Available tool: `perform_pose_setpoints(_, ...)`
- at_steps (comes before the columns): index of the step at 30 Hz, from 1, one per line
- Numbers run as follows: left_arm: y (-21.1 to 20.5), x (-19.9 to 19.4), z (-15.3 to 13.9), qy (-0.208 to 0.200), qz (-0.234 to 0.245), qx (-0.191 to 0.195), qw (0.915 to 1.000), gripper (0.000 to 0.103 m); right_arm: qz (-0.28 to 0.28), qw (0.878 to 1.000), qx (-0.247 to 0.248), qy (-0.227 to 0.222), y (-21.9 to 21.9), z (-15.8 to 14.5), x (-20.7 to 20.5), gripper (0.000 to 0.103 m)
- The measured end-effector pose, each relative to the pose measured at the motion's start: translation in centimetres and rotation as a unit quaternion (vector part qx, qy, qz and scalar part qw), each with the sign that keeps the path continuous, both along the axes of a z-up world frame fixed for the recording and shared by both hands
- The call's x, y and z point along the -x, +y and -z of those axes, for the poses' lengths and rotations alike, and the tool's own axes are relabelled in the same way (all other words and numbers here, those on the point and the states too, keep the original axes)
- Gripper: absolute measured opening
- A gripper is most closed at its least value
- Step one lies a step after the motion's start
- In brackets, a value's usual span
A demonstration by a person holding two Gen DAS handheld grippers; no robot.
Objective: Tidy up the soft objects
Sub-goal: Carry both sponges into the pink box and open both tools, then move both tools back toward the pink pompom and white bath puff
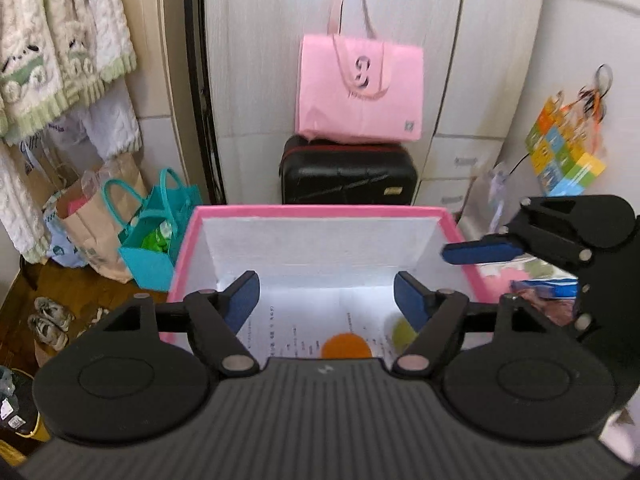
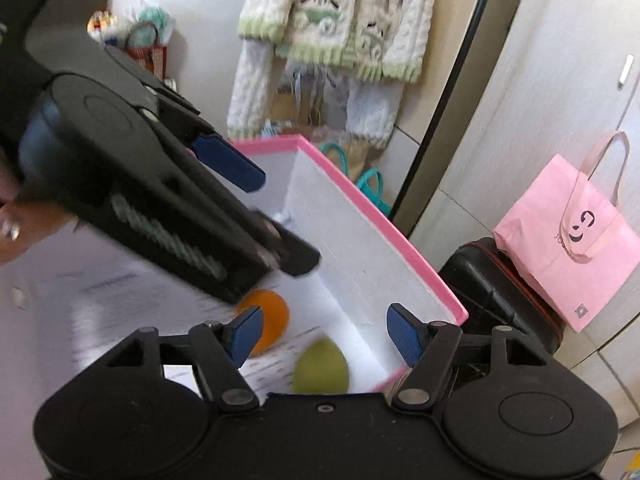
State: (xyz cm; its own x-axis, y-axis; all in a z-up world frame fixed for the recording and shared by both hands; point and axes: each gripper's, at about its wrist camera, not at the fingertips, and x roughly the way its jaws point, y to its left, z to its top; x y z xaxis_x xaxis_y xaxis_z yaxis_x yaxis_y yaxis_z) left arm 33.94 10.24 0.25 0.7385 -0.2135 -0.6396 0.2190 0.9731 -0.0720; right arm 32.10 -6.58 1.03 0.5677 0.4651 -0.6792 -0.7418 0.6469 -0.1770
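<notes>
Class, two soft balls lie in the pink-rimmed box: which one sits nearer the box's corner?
The green ball; the orange ball lies farther out on the floor.

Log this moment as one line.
left gripper open, empty | right gripper open, empty | orange ball, green ball in pink box

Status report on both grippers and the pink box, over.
Left gripper open, empty. Right gripper open, empty. Orange ball and green ball in pink-rimmed box. Nothing in the way.

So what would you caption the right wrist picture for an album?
Open right gripper above a pink-rimmed box holding an orange ball and a green ball, left gripper alongside.
</notes>
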Motion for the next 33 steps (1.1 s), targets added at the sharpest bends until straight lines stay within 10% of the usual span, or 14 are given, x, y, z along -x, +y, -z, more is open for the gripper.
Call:
perform_pose_setpoints(10, 0.6, 10.8, -4.0, -0.037, 0.051, -0.023, 0.9978, 0.079, 0.037, 0.994, -0.099, 0.038, -5.9, -4.7, 7.9, 0.074)
perform_pose_setpoints(22, -0.8, 20.1, -5.8, -0.002, 0.123, 0.01, 0.9924, 0.086, 0.056, 0.994, -0.088, 0.034, -9.5, -6.2, 17.6, 0.092)
perform_pose_setpoints(33, -6.0, 27.7, -5.5, -0.058, 0.194, -0.045, 0.9781, 0.095, 0.127, 0.989, -0.079, 0.024, -15.5, -5.0, 24.4, 0.098)
